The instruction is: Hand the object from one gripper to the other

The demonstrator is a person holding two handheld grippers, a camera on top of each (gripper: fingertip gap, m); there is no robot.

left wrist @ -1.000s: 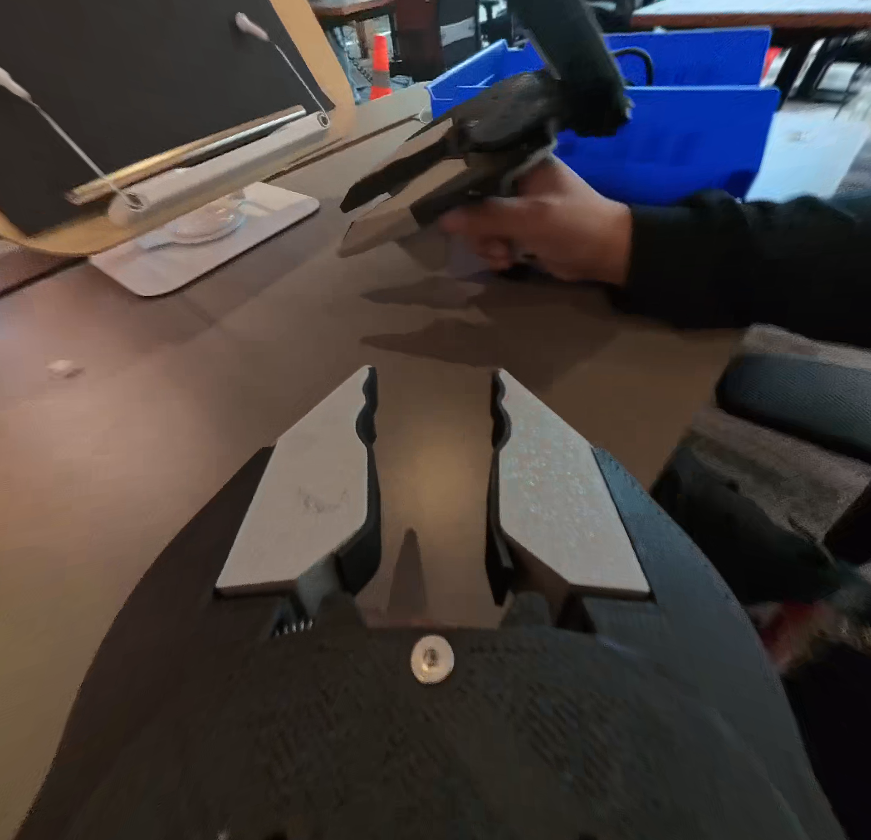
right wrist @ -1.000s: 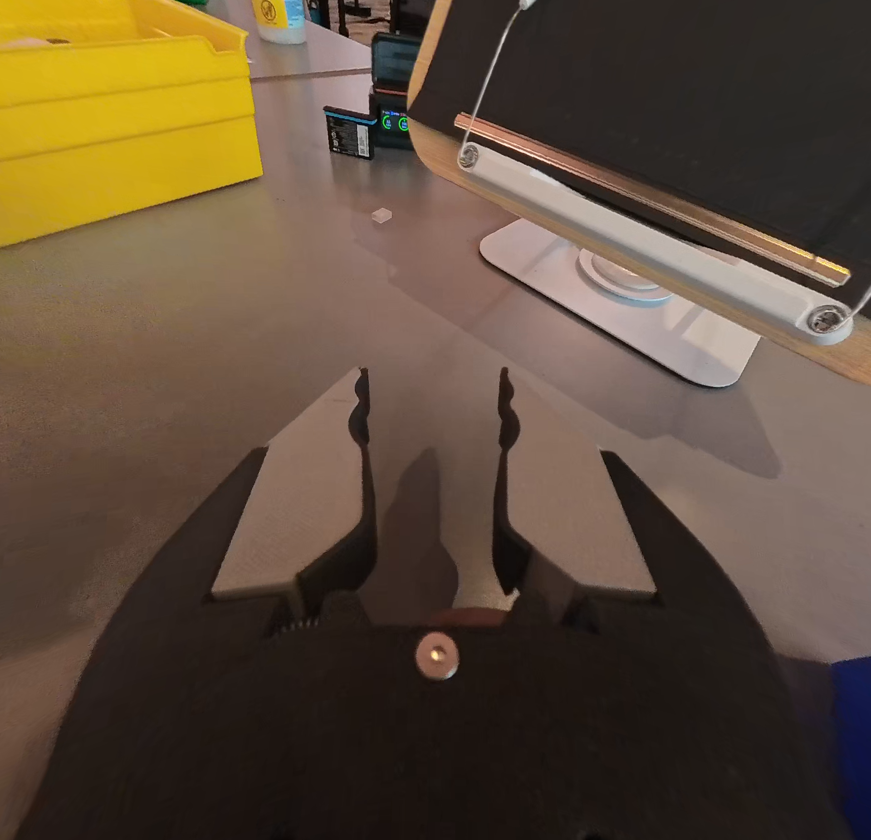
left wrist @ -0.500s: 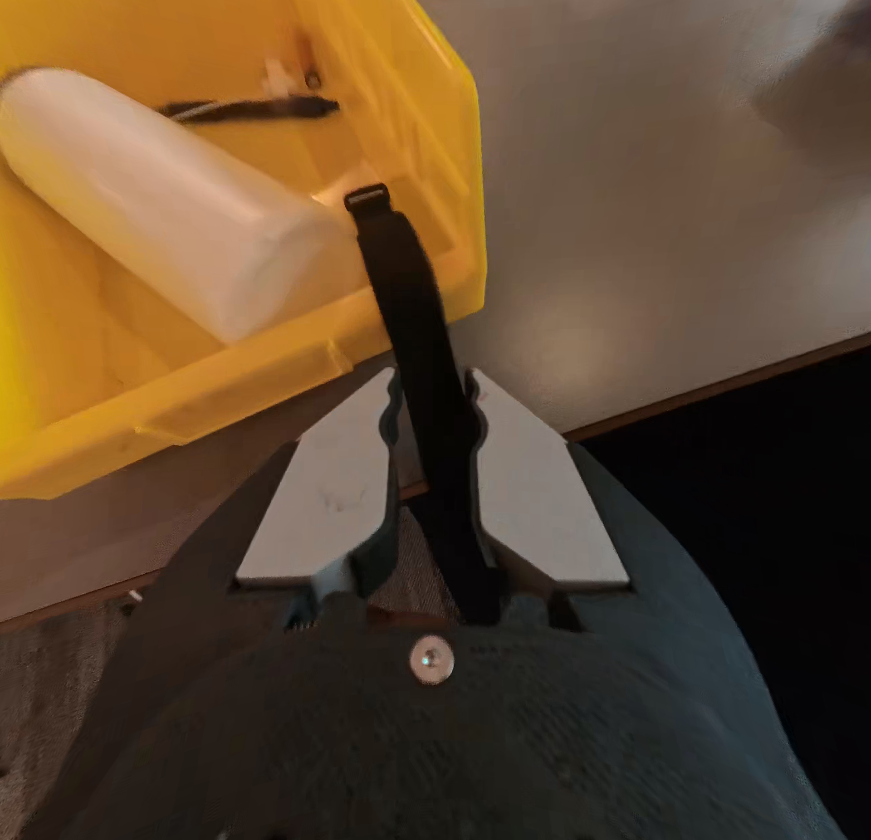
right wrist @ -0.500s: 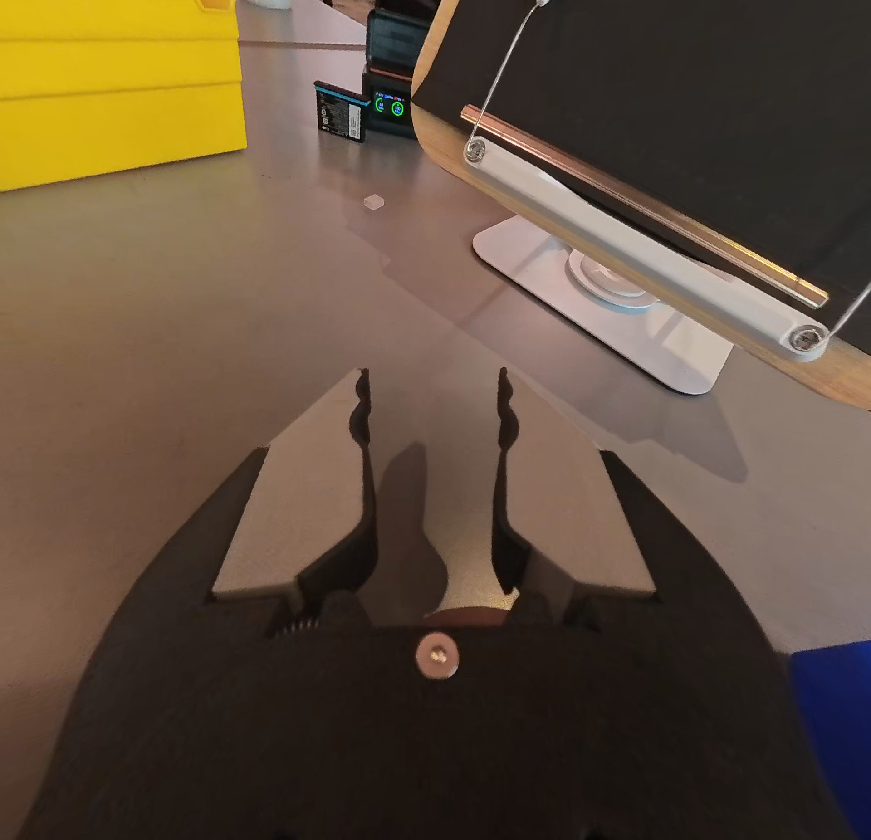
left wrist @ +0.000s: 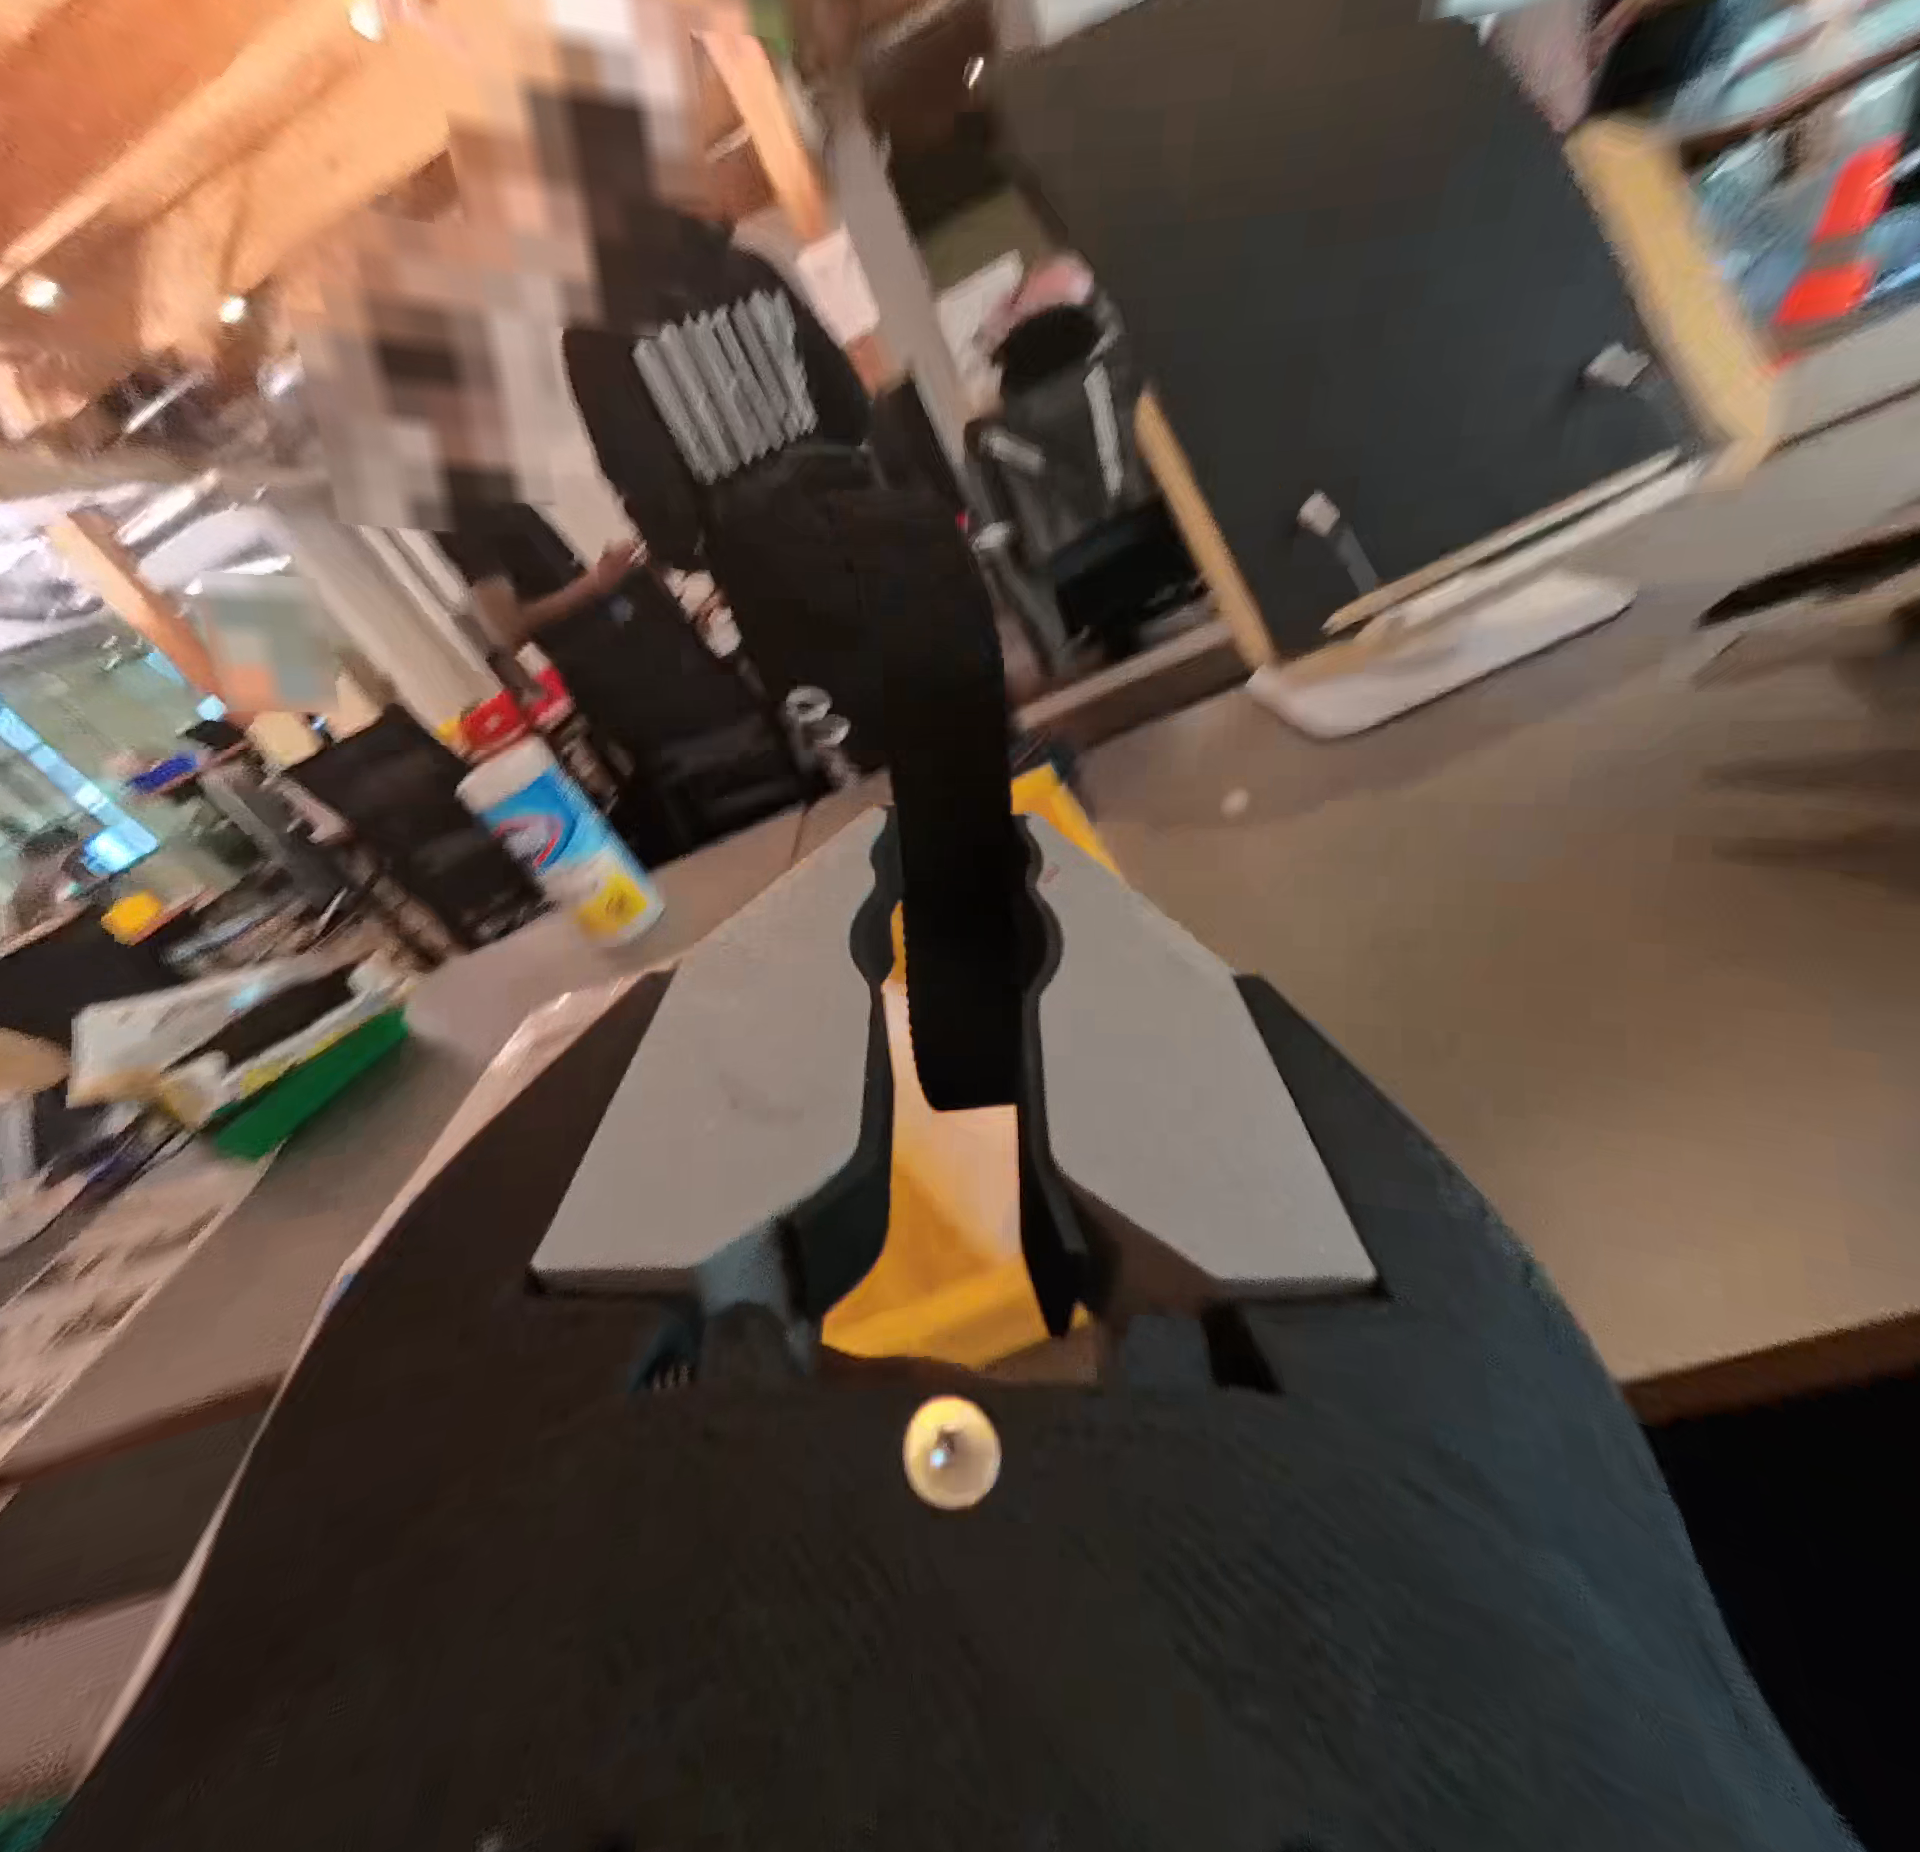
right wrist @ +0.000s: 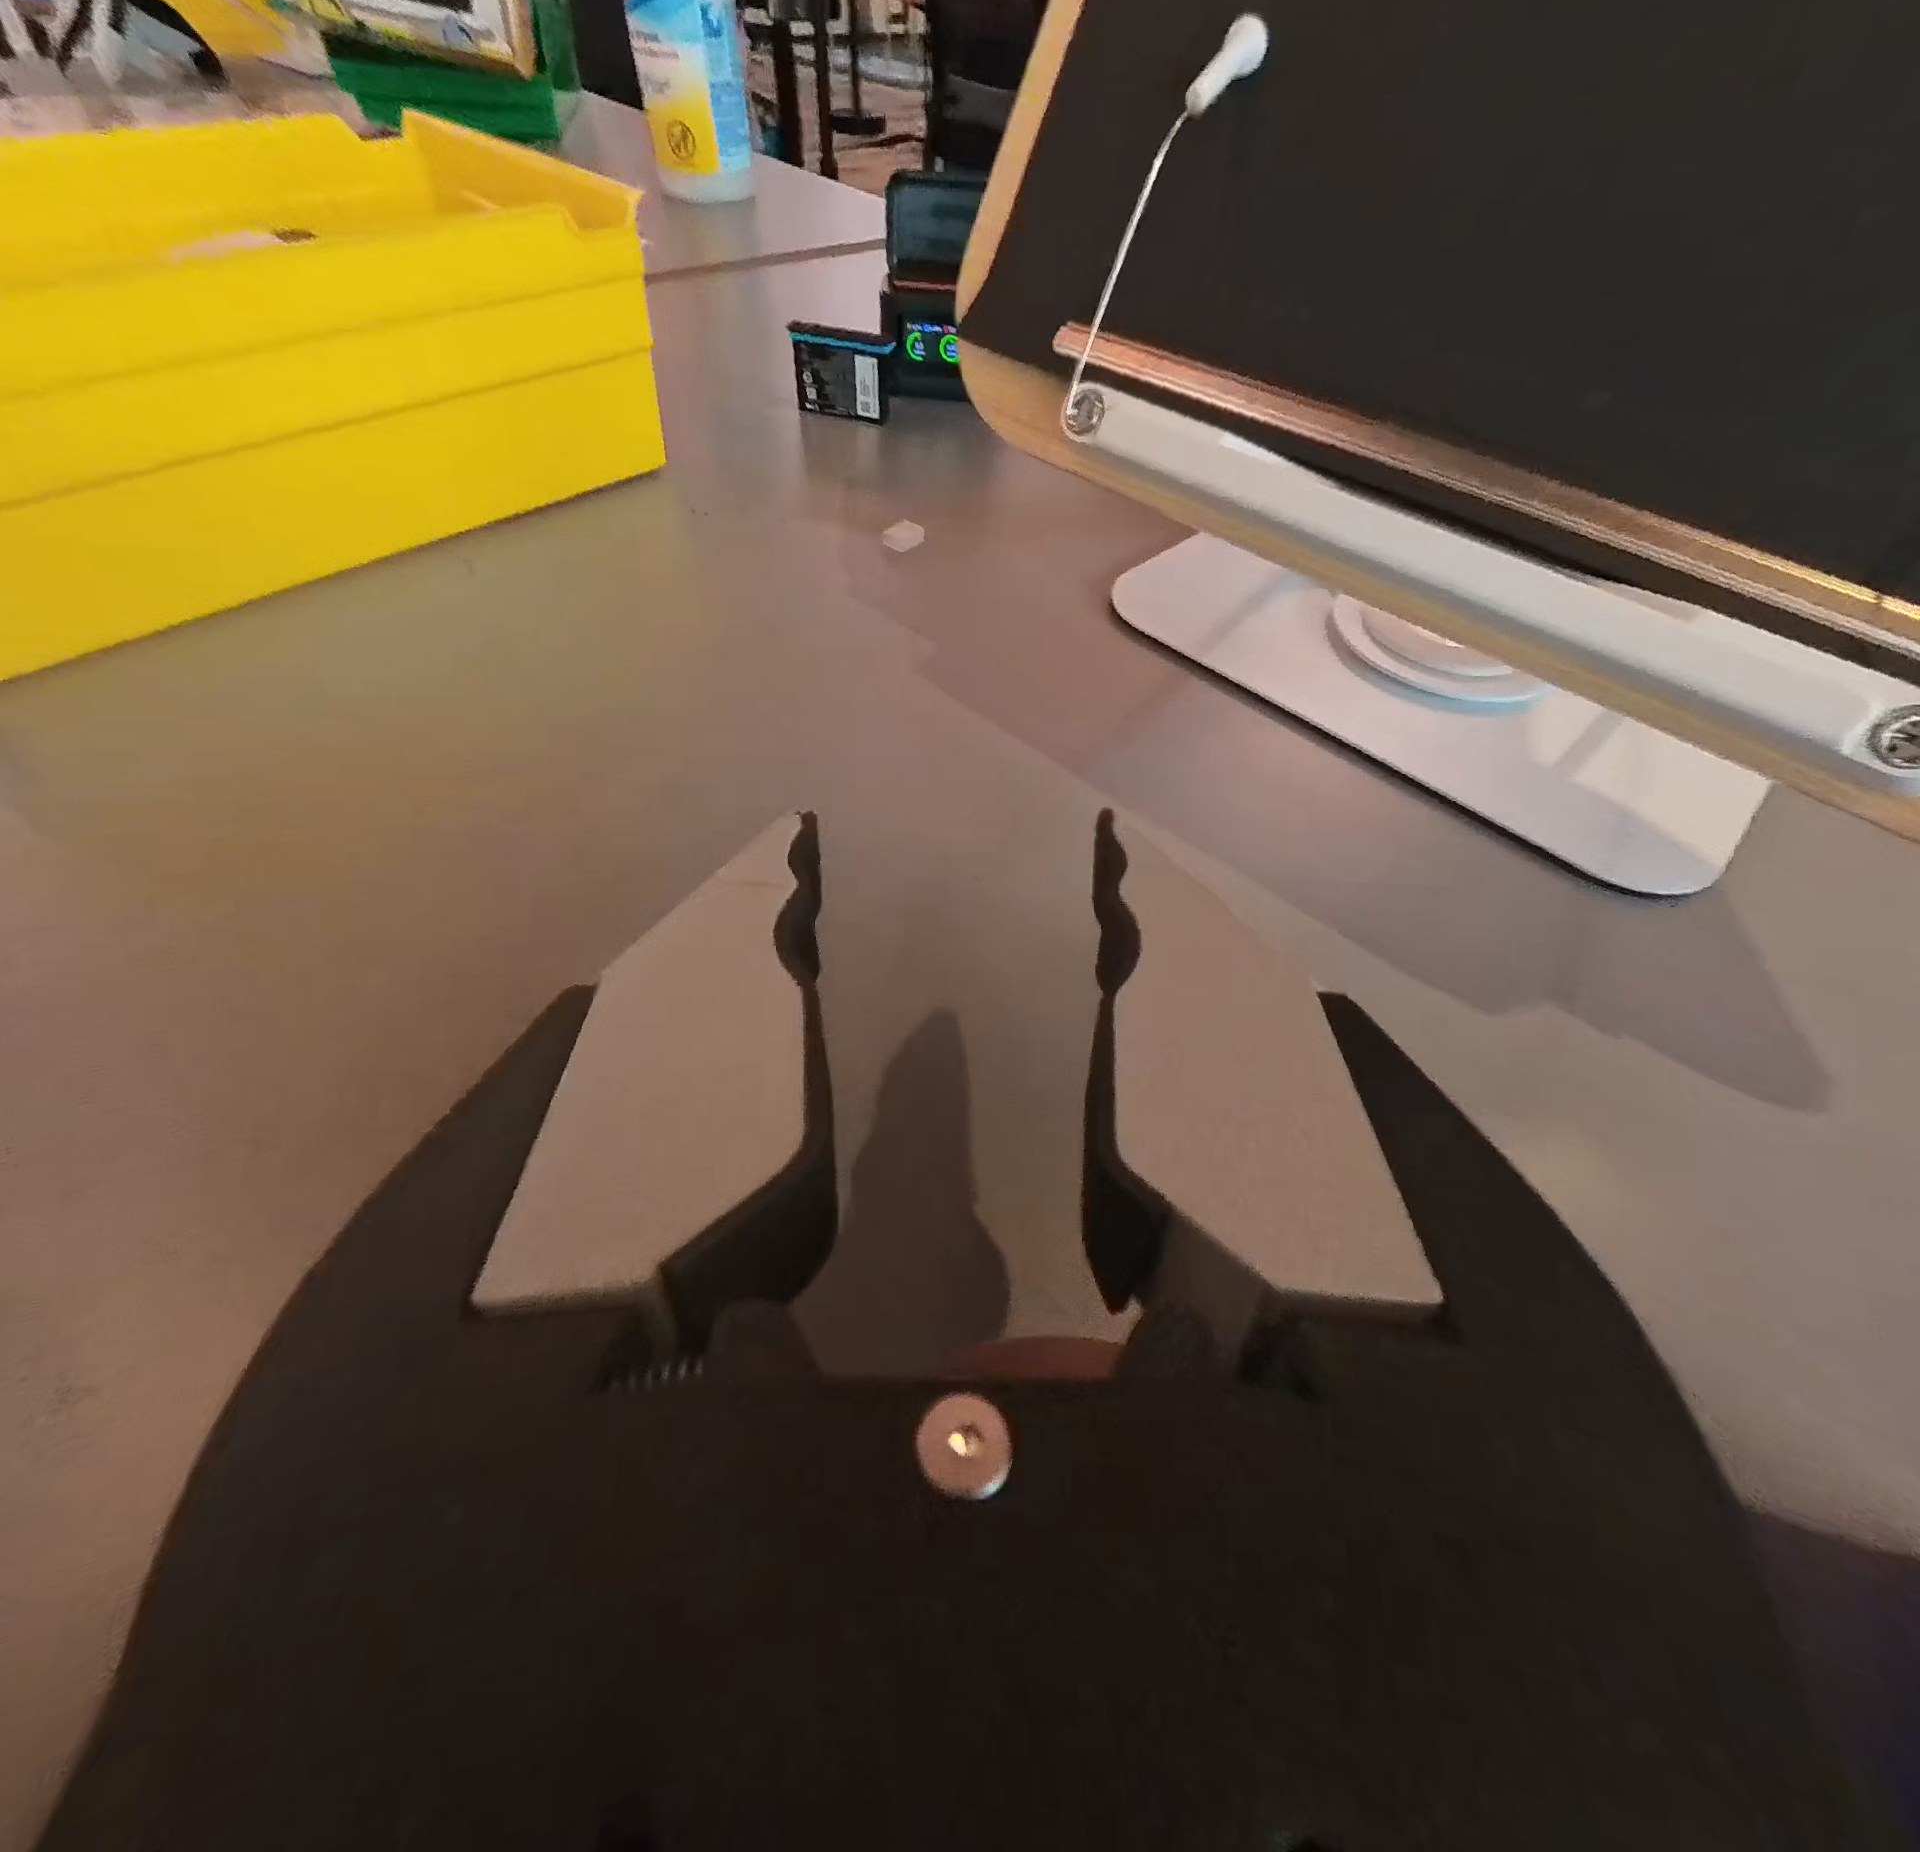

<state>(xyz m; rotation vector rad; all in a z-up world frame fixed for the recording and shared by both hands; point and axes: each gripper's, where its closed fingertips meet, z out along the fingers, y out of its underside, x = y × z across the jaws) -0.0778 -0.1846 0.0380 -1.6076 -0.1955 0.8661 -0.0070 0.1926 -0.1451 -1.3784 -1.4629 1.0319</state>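
My left gripper [left wrist: 956, 828] is shut on a black strap [left wrist: 935, 701]. The strap stands up out of the fingertips and bends over at its top; its lower end hangs between the fingers. The gripper is lifted above the yellow bin [left wrist: 935, 1272], which shows under the fingers. This view is blurred by motion. My right gripper [right wrist: 956, 831] is open and empty, low over the grey table [right wrist: 520, 815]. The yellow bin [right wrist: 312, 400] stands to its far left. The right wrist view does not show the left gripper or the strap.
A dark board on a white stand [right wrist: 1455, 722] stands to the right of my right gripper. A black battery [right wrist: 840, 374] and a charger lie behind. A wipes canister [left wrist: 561, 836] and a green tray [left wrist: 312, 1075] stand at the table's far side. A person in black is beyond. Spacing between my two grippers at the tips: around 45 centimetres.
My left gripper went to the yellow bin, closed on the black strap and has lifted it out, swinging up. My right gripper stayed open and shifted only slightly.
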